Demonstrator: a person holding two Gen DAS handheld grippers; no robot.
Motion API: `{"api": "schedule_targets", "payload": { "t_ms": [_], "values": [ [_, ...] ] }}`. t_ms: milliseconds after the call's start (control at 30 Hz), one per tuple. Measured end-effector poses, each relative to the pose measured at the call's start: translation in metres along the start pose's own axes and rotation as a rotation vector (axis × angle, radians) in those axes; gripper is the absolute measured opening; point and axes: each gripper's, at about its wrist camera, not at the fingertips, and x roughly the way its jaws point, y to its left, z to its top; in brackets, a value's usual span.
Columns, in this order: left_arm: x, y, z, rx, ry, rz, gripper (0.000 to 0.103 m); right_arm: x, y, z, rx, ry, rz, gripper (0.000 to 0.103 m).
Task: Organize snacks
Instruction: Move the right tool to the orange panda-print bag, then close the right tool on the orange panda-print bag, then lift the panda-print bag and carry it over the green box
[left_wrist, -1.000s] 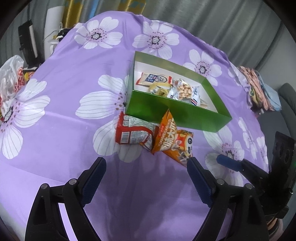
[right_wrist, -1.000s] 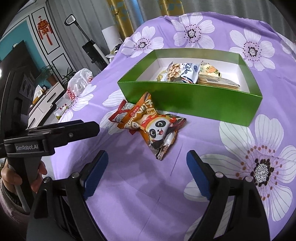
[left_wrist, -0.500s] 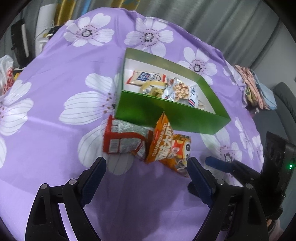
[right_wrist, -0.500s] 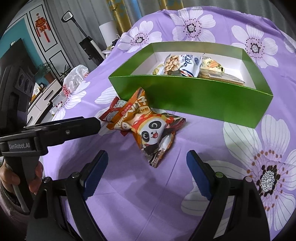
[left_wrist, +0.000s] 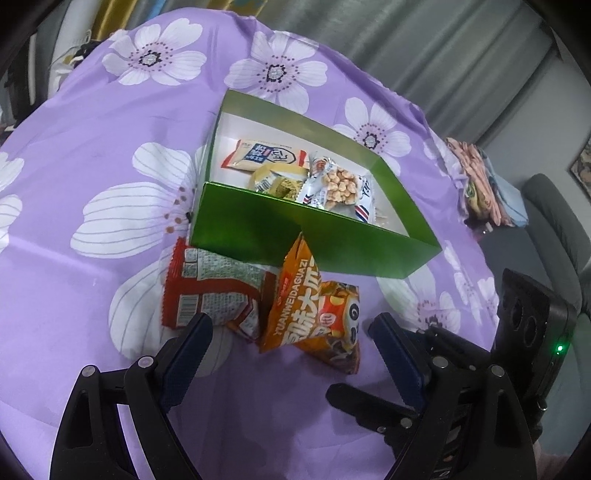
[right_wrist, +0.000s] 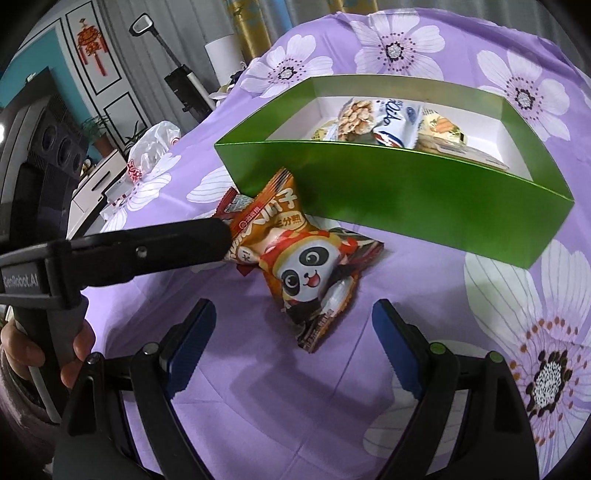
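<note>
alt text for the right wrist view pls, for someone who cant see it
An open right gripper hovers just short of an orange panda-print snack bag lying on a purple flowered tablecloth, in front of a shallow green cardboard box holding several snack packets. The left gripper reaches in from the left, its tip at the bag's left edge, where a red packet peeks out.

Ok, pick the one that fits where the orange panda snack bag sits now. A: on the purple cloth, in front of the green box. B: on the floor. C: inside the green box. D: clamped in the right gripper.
A: the orange panda snack bag lies on the purple cloth in front of the green box, with the right gripper open and short of it.
</note>
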Motion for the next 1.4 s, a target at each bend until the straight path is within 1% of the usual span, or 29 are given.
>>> {"api": "schedule_targets", "payload": {
  "t_ms": [67,133,233,367,433,467,533,600,633,700,733,800,1000,1133,1400],
  "values": [
    [0.003,-0.002,0.001,0.009,0.006,-0.012,0.08,0.002,-0.002,0.001,0.002,0.001,0.002,0.087],
    [0.006,-0.004,0.002,0.017,0.012,-0.011,0.079,0.004,-0.004,0.001,0.005,0.002,0.007,0.086],
    [0.01,-0.007,0.004,0.03,0.015,-0.017,0.069,0.008,-0.004,0.001,0.003,0.007,0.017,0.085],
    [0.016,-0.008,0.006,0.035,0.03,-0.009,0.068,0.011,-0.001,0.002,-0.02,0.009,0.015,0.081],
    [0.017,-0.01,0.007,0.045,0.034,-0.001,0.066,0.012,0.0,0.002,-0.034,0.014,0.01,0.076],
    [0.018,-0.01,0.007,0.05,0.037,0.008,0.058,0.013,0.001,0.003,-0.039,0.015,0.016,0.073],
    [0.02,-0.01,0.007,0.057,0.047,0.025,0.05,0.014,0.001,0.003,-0.041,0.017,0.009,0.07],
    [0.02,-0.009,0.008,0.055,0.045,0.017,0.05,0.014,-0.001,0.005,-0.037,0.015,0.003,0.06],
    [0.02,-0.009,0.008,0.058,0.046,0.019,0.049,0.014,-0.003,0.005,-0.034,0.014,0.003,0.058],
    [0.02,-0.009,0.007,0.059,0.048,0.02,0.046,0.014,-0.005,0.006,-0.031,0.015,-0.003,0.049],
    [0.02,-0.009,0.007,0.058,0.049,0.01,0.04,0.014,-0.005,0.006,-0.029,0.016,-0.006,0.047],
    [0.02,-0.011,0.007,0.063,0.05,0.016,0.04,0.013,-0.006,0.006,-0.03,0.017,-0.004,0.042],
    [0.017,-0.013,0.006,0.061,0.044,0.014,0.04,0.01,-0.005,0.005,-0.031,0.002,0.011,0.035],
    [0.012,-0.017,0.003,0.062,0.04,0.011,0.04,0.004,-0.003,0.002,-0.023,-0.01,0.023,0.033],
    [-0.001,-0.033,0.0,0.089,0.033,0.002,0.04,-0.015,0.001,-0.003,-0.023,-0.036,0.012,0.033]
  ]
}}
